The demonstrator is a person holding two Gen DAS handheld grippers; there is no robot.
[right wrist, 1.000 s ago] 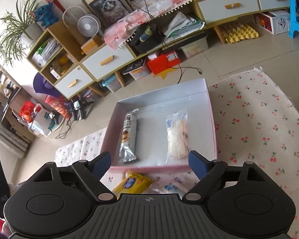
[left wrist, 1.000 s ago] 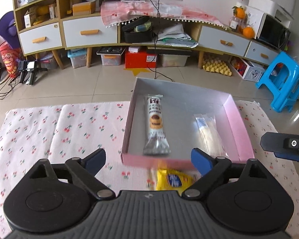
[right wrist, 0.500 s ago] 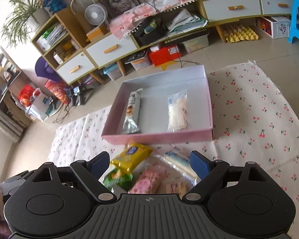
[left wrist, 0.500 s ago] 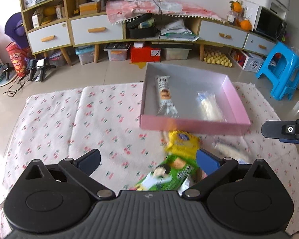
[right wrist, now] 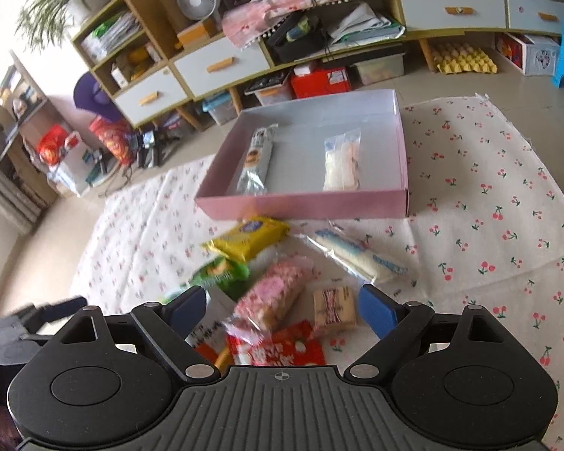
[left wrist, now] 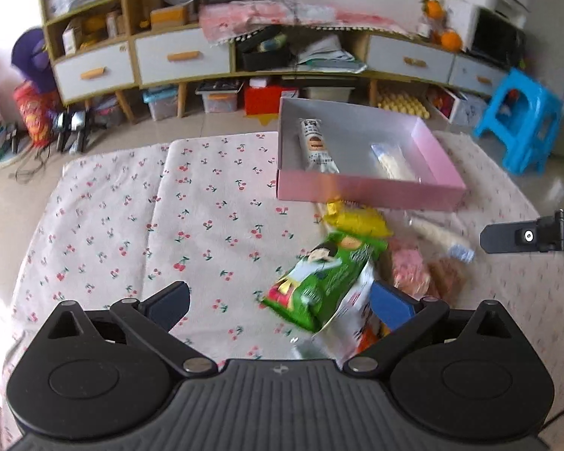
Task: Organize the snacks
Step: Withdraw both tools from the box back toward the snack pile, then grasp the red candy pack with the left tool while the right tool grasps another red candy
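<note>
The cherry-print cloth (right wrist: 488, 173) covers the whole work area, and it is soft and creased; if I drag a packet across it instead of lifting, the cloth may bunch and shove the others around.

The pink box (right wrist: 308, 203) sits at the far side of the cloth, with a long silver packet (right wrist: 257, 161) and a clear bag (right wrist: 342, 165) already lying inside, well apart. Its near wall stands between the pile and the open floor of the box, so a packet carried too low could catch the wall and push the box away.

The loose snacks lie heaped just in front of that wall. The green bag (left wrist: 327, 274) overlaps the yellow packet (left wrist: 357, 220), and in the right view the pink packet (right wrist: 274, 289), the small striped bar (right wrist: 334, 308) and the red packet (right wrist: 282, 349) touch or overlap. Closing on such a heap, I could pinch two wrappers at once, or a slick one could slide out.

My left gripper (left wrist: 282, 306) stands wide apart, holding nothing, with the green bag partly between the fingers. My right gripper (right wrist: 282, 306) is also apart and empty, above the pink packet and the striped bar. Both hands hover over the same heap, so they could knock into each other.
</note>
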